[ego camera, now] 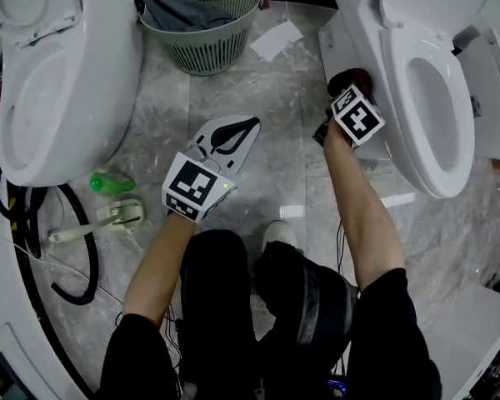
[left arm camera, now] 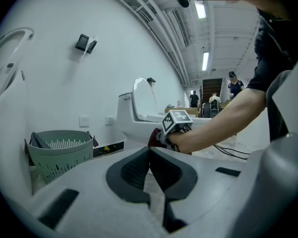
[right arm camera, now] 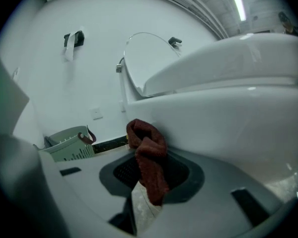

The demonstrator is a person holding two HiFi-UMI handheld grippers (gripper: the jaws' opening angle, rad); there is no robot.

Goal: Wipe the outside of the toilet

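Observation:
The white toilet (ego camera: pixel 425 98) stands at the right in the head view, with its seat and lid up. My right gripper (ego camera: pixel 347 92) is shut on a dark red cloth (ego camera: pixel 352 79) and holds it against the left side of the toilet's base. In the right gripper view the cloth (right arm camera: pixel 149 157) hangs between the jaws of the right gripper (right arm camera: pixel 145 155), touching the toilet's outer wall (right arm camera: pixel 228 113). My left gripper (ego camera: pixel 252 124) hovers over the marble floor between the toilets, shut on nothing; in its own view the left gripper (left arm camera: pixel 149 151) has its pads meeting at the tip.
A second white toilet (ego camera: pixel 58 82) stands at the left. A green basket (ego camera: pixel 202 19) with dark fabric in it sits by the far wall, a sheet of paper (ego camera: pixel 275 40) beside it. A green bottle (ego camera: pixel 110 183), a brush (ego camera: pixel 100 222) and a black hose (ego camera: pixel 75 248) lie at the left.

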